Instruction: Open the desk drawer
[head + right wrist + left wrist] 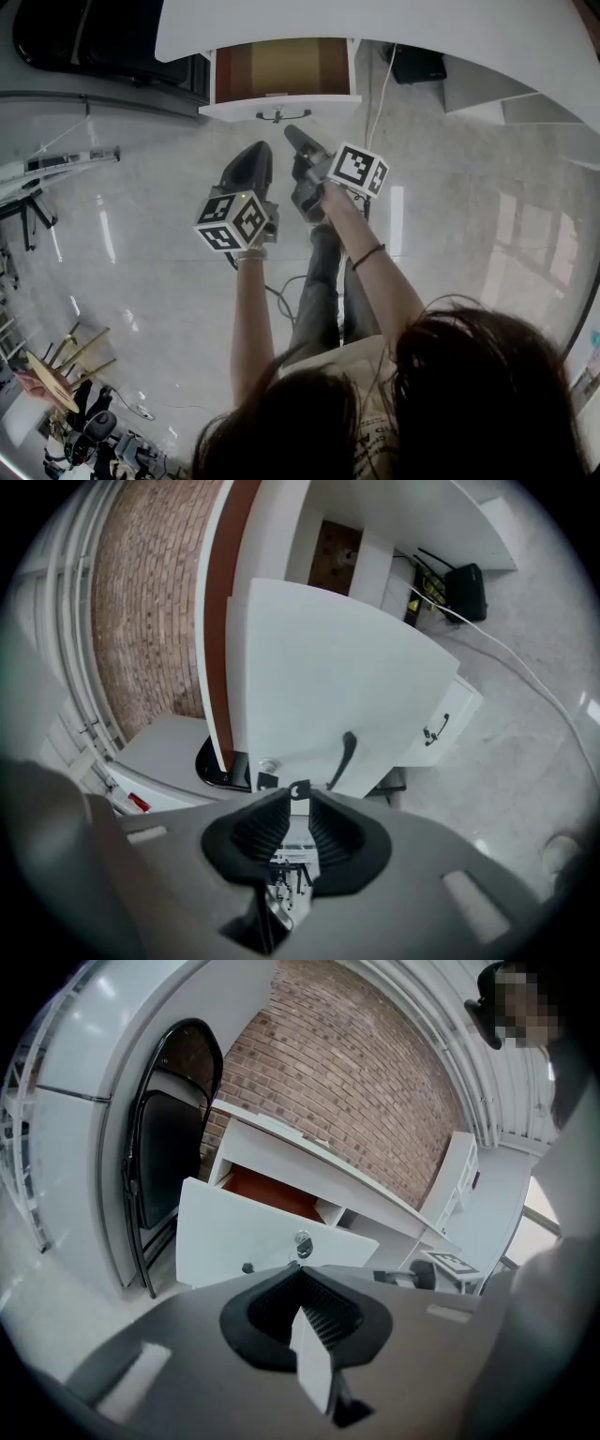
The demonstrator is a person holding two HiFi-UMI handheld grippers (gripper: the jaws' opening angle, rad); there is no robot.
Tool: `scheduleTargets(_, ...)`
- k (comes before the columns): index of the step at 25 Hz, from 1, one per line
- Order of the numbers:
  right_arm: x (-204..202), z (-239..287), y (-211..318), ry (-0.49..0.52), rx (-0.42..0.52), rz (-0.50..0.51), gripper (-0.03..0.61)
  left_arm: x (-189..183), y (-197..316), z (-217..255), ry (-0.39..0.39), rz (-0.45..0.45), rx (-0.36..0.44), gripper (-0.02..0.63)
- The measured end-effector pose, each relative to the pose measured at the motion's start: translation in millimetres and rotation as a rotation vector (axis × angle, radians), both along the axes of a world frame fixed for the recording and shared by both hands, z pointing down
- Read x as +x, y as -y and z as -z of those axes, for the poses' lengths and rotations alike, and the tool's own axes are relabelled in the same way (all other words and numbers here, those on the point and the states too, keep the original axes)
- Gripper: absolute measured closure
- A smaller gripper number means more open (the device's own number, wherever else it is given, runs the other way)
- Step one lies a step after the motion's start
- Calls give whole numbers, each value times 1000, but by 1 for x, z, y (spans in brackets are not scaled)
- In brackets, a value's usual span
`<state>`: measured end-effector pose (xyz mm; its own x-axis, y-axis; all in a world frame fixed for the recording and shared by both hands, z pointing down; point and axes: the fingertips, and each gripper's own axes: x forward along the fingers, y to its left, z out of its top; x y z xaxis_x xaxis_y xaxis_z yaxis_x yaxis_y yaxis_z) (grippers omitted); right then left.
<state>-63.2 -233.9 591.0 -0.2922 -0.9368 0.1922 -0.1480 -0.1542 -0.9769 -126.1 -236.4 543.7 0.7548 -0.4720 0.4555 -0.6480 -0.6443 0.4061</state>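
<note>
Ribbed black left claw [302,1275] sits closed, right claw [295,795] slightly apart, before smooth white drawer [319,667] with curved black handle [343,757].

A black folding chair [167,1162] leans folded against a white panel [89,1119]. A brick wall [347,1082] rises to the right of the chair. On the glossy grey floor [141,281], far right of the chair, lies a black bag [417,64], with a white cable [380,94] trailing just beside the bag
</note>
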Motion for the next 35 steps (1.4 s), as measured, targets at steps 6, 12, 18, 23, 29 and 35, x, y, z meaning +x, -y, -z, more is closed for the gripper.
scheduleTargets(6,6,42,-7,-169,53,75,518,4,-7,27,-22,10,6,615)
scheduleTargets(12,5,87,-5,-352,114,182,535,8,-11,54,-39,20,14,615)
scheduleTargets(18,8,127,-6,-502,164,243,545,14,-17,82,-59,29,24,615)
scheduleTargets(23,8,155,-14,-620,197,294,557,16,-25,104,-60,21,35,615)
scheduleTargets(29,11,187,-20,-731,252,330,568,21,-30,133,-85,21,67,614)
scheduleTargets(35,7,206,-22,-816,287,368,574,24,-28,152,-83,-3,102,614)
